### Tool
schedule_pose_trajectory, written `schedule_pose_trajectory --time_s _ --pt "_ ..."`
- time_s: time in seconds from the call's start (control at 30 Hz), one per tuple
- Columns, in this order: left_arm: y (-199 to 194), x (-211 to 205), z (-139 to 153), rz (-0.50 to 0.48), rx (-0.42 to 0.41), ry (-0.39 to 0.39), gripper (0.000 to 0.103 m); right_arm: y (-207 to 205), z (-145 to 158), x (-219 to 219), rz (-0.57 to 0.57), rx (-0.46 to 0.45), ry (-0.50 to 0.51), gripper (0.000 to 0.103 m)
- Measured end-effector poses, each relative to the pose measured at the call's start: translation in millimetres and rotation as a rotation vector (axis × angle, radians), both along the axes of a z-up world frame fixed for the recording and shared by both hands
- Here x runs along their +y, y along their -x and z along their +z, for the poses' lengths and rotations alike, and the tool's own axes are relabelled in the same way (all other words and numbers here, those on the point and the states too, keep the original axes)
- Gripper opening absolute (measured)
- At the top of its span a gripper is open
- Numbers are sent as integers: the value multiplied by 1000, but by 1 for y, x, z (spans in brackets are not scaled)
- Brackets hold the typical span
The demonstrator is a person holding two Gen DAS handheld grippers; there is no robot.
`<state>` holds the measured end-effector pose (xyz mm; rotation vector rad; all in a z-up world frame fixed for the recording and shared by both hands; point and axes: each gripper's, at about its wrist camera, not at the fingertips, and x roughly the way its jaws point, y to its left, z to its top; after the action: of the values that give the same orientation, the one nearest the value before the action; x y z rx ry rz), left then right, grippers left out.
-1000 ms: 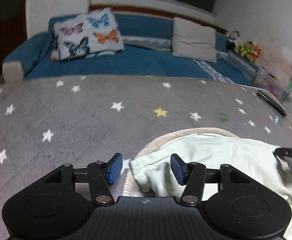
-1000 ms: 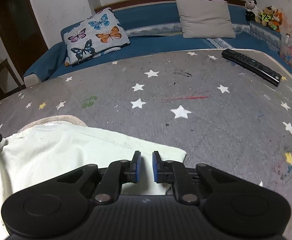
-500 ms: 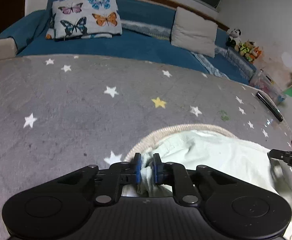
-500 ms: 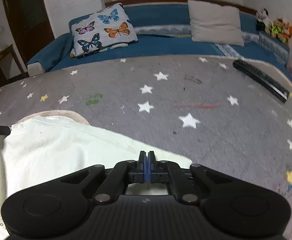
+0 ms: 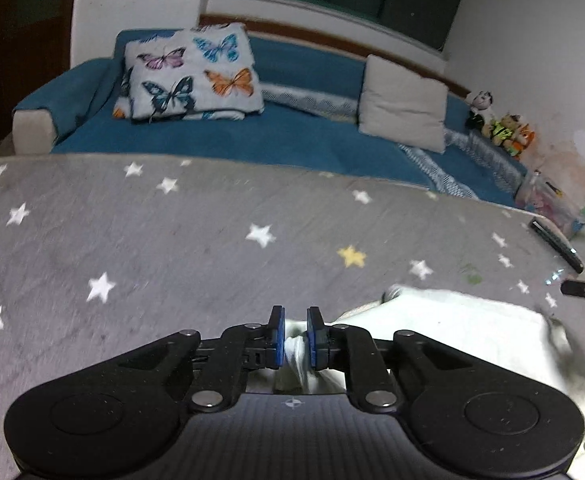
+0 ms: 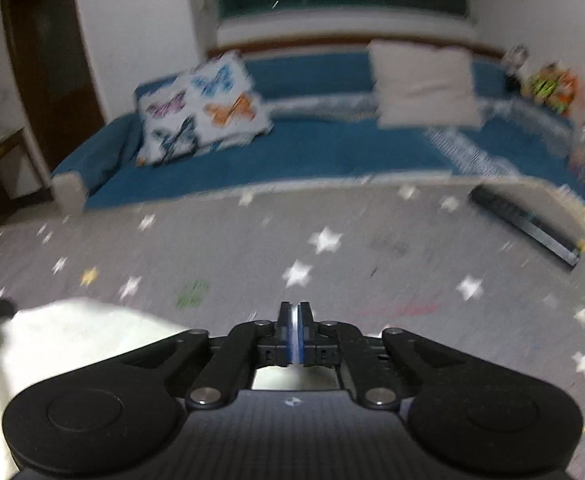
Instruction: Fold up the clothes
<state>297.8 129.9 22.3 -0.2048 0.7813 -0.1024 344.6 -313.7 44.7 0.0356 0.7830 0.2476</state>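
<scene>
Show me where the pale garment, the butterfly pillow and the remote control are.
pale garment (image 5: 472,332): left wrist view, flat upper part.
butterfly pillow (image 5: 192,76): left wrist view, middle of its printed face.
remote control (image 6: 524,226): right wrist view, middle of its dark body.

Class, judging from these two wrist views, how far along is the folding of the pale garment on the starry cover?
Done: both corners gripped. The left gripper pinches bunched cloth of the pale garment; the right gripper is shut on its edge. In hand: lifting that edge. Left: carrying it over and laying the fold; no crease shows.
</scene>
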Motion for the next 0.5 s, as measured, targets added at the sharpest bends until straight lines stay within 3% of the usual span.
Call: schedule_pose_trajectory --time_s 0.07,0.17,0.37,0.43,0.5 --pt "5 3 2 6 3 -8 35 4 -9 -1 5 38 22 17" --pt "17 7 6 -3 1 -20 45 9 -20 -7 9 88 31 21" --pt "62 7 11 -70 7 -77 50 17 -33 -9 9 130 42 27" --pt "81 7 10 -95 17 -100 51 19 -33 -5 10 136 46 26" --pt "100 7 7 -113 32 -121 51 20 -32 -2 25 138 50 7"
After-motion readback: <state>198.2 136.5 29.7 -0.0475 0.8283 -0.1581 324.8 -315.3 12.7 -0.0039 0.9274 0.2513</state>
